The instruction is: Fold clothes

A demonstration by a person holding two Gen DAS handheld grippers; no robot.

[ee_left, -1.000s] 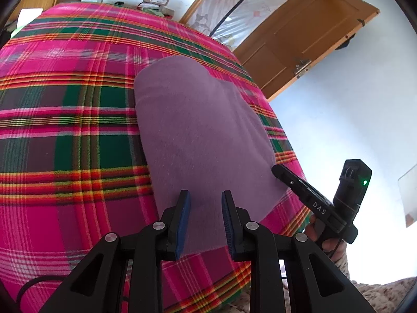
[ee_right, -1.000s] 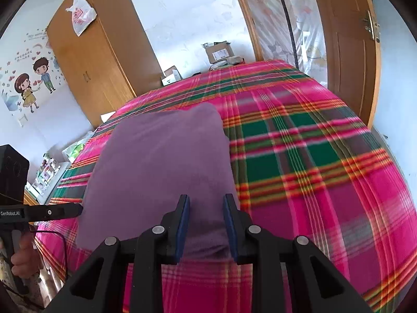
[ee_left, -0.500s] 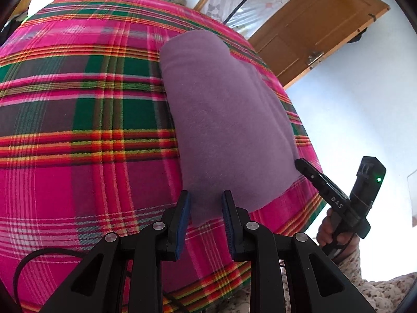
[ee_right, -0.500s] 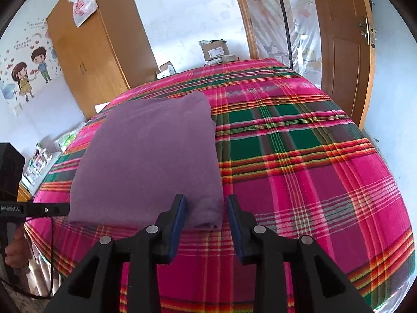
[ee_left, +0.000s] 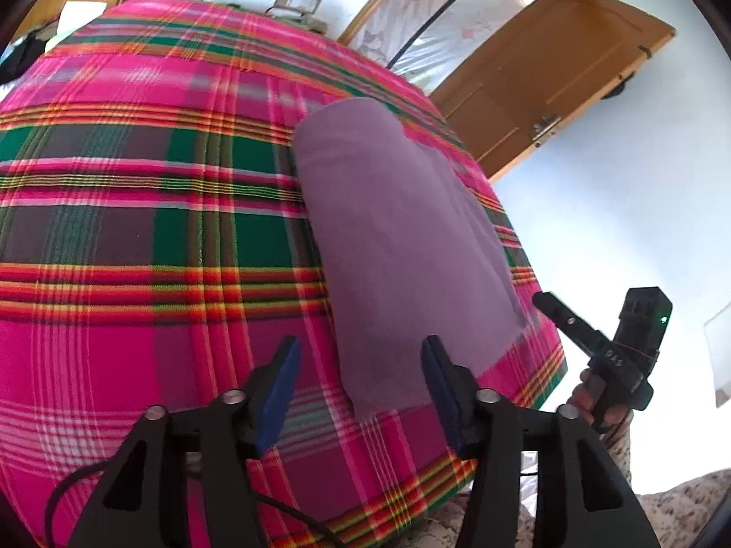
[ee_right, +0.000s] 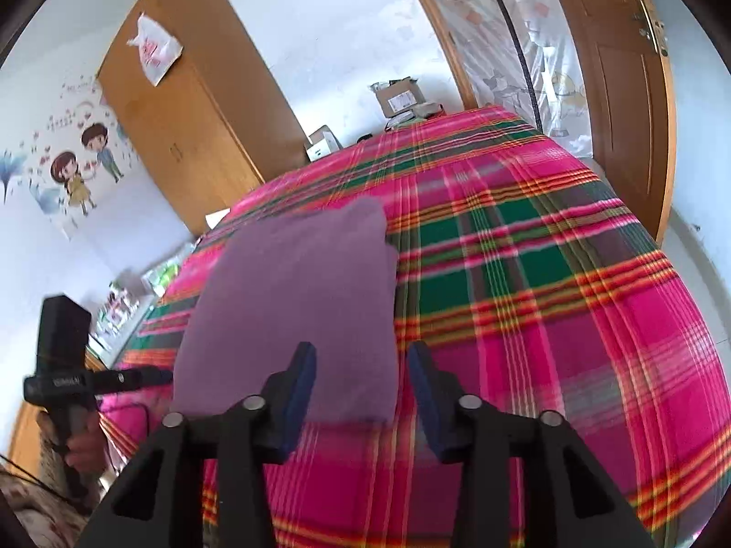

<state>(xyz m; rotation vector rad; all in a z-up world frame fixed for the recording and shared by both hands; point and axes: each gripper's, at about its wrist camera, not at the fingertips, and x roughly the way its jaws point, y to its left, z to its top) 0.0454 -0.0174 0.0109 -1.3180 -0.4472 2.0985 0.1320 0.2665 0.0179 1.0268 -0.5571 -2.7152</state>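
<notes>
Both the left gripper (ee_left: 361, 386) and the right gripper (ee_right: 361, 388) have their jaws spread wide, holding nothing, poised above the near edge of the folded purple garment (ee_left: 402, 246), which lies flat on the plaid bed cover (ee_left: 137, 228). Only the right wrist view shows the wooden wardrobe (ee_right: 196, 105) at 11 o'clock.

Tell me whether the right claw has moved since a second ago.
Yes. The right claw has opened and drawn back off the purple cloth, toward the near edge of the plaid bedspread; a second ago its fingers were over the cloth.
</notes>
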